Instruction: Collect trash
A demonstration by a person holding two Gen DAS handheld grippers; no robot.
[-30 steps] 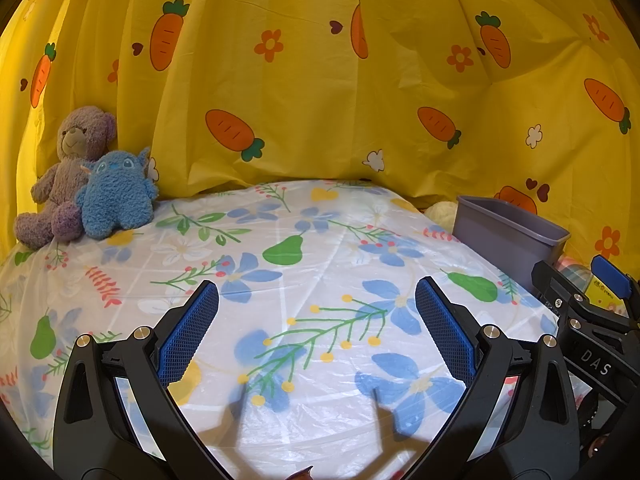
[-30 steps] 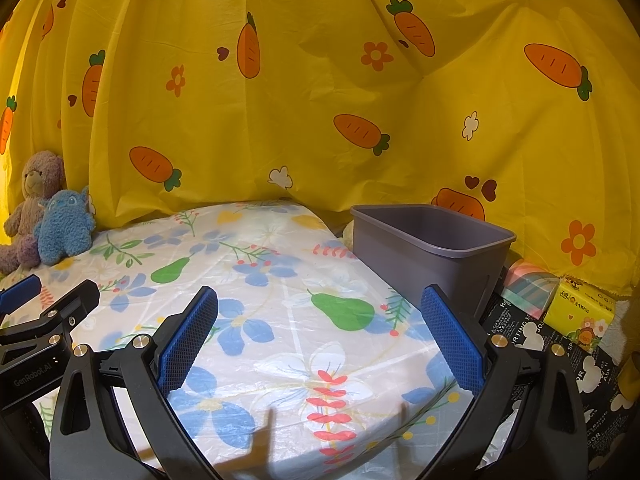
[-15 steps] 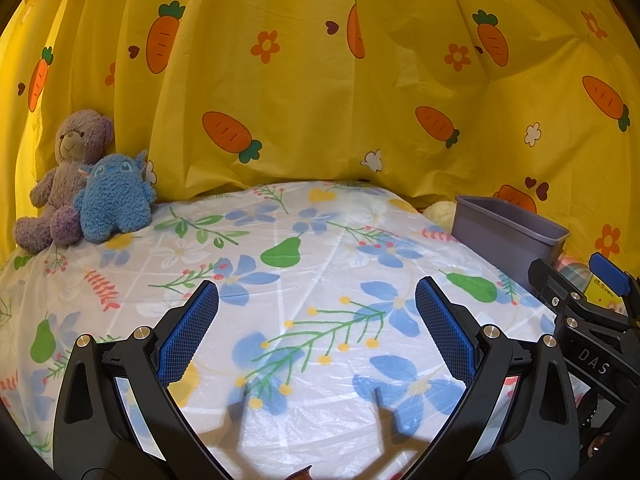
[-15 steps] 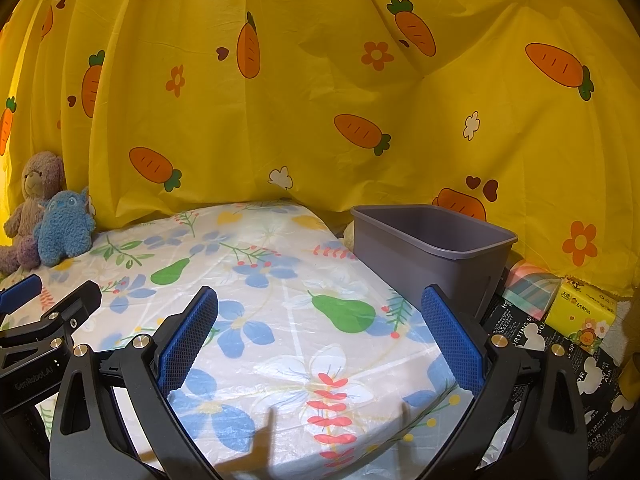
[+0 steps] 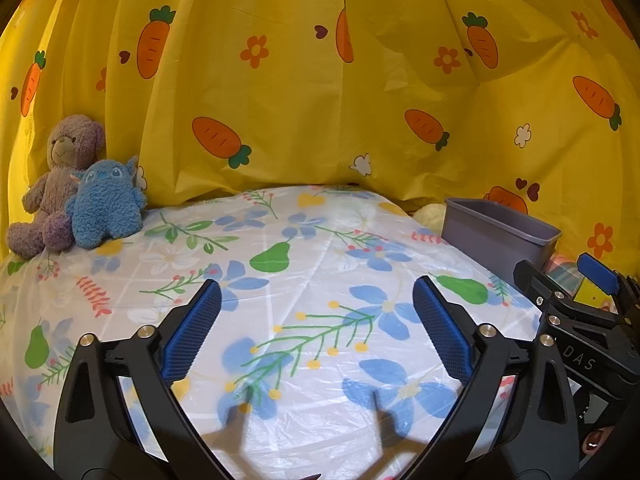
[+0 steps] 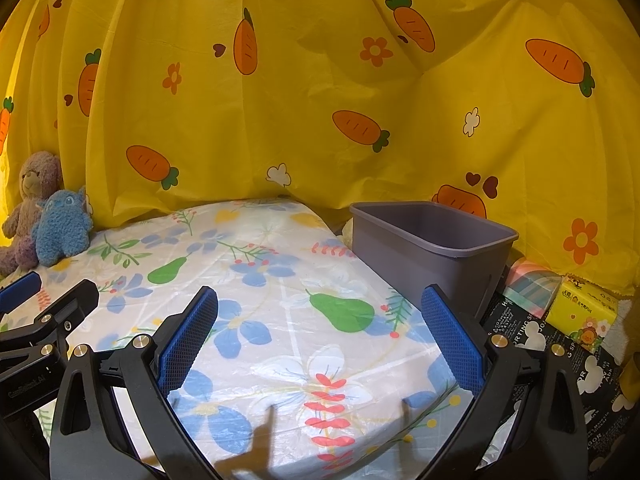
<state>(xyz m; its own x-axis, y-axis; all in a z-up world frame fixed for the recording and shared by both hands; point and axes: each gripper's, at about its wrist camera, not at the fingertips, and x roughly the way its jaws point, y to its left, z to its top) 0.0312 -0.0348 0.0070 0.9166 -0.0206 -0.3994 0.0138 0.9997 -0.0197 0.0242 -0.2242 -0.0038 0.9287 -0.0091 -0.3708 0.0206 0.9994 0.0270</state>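
Grey plastic bin (image 6: 432, 248) – upright, open-topped, seemingly empty, just beside the table's right edge

Both wrist cameras look forward and slightly down, low and close over the floral plastic-covered table (image 5: 320, 240); both views share the grey plastic bin (image 6: 432, 248) and yellow carrot-print curtain (image 5: 320, 100).

tablecloth (image 5: 320, 280): glossy plastic | bin (image 6: 440, 256): matt grey plastic | plush toys (image 5: 104, 204): fuzzy cloth

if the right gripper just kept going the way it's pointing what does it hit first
Most likely the floral table cover: the right gripper, open and empty, angles down toward it. The gray bin sits right of that line, though depth is unclear.
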